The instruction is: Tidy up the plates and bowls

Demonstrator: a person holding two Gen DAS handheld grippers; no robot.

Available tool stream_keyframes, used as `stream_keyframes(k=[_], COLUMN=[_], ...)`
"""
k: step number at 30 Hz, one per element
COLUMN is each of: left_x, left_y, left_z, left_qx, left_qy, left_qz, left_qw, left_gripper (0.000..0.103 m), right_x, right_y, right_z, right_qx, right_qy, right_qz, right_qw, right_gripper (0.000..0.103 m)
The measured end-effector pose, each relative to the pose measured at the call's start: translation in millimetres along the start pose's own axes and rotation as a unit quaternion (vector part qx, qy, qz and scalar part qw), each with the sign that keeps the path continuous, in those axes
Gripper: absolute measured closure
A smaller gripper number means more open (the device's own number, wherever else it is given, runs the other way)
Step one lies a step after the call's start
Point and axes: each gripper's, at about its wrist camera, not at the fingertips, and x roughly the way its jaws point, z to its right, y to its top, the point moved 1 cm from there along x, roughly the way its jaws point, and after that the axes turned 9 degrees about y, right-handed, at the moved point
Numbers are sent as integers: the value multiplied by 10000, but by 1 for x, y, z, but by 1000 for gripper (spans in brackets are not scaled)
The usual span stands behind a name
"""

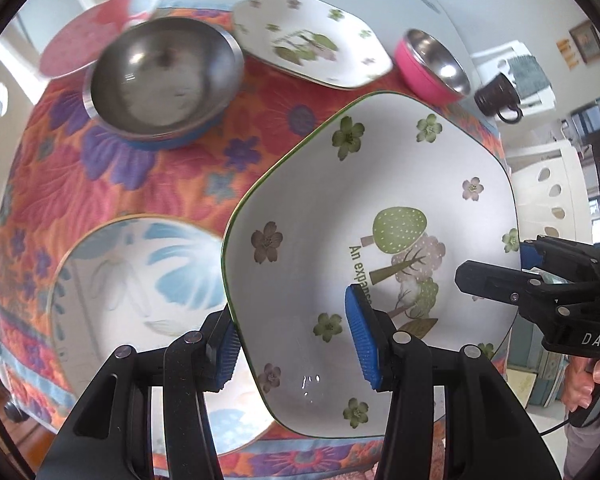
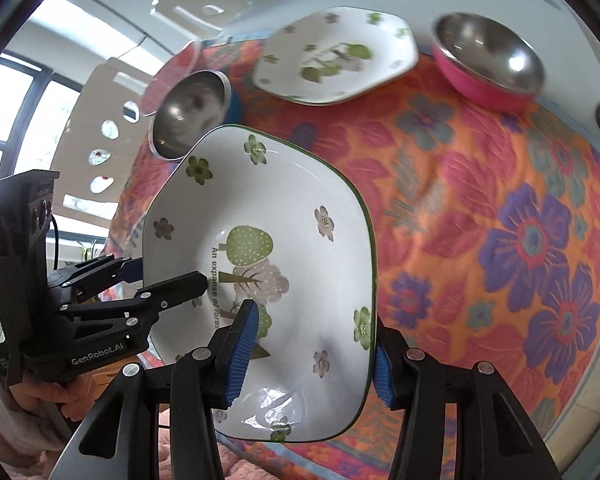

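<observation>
Both tongs, left (image 1: pixel 296 344) and right (image 2: pixel 312 354), pointing steeply down, clamp the flowered plate (image 1: pixel 364 208).

Printed words on plate and grippers
The flowered plate (image 2: pixel 260 240) reads "An expanse of fores"; the left gripper (image 2: pixel 168 280) "GenRobot.AI"; the right gripper (image 1: pixel 496 276) "DAS".

We carry two matching grippers of matte black plastic. The left gripper (image 1: pixel 296 344) has two fingers built from flat linkage bars, joined by round silver pivot pins, and each ends in a bright blue ribbed rubber pad (image 1: pixel 362 338). The right gripper (image 2: pixel 312 354) has the same black bars, silver pins and blue ridged pads (image 2: pixel 242 354). White lettering marks the bodies: "DAS" on one, "GenRobot.AI" on the other. Small screws dot the finger arms. A boxy black block rises above each handle, and a thin black cable (image 2: pixel 55 236) trails from it. Our left hand (image 2: pixel 46 396) emerges from a pale pinkish fleecy sleeve (image 2: pixel 8 420).
</observation>
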Motion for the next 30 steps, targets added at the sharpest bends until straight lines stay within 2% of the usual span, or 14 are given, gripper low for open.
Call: stream_keyframes(k=[18, 30], left_x=[-15, -8], left_y=[-26, -34], left_z=[-123, -173], left_qx=[-635, -648], left_qy=[215, 251], left_qz=[49, -166], left_qw=[9977, 9974], left_gripper=[58, 58], right_x=[77, 121], right_y=[29, 31], right_z=[-80, -104], right_qx=[-344, -296], right_qy=[152, 162], right_qz=[-547, -837], right_qw=[9978, 9959], right_gripper=[53, 53])
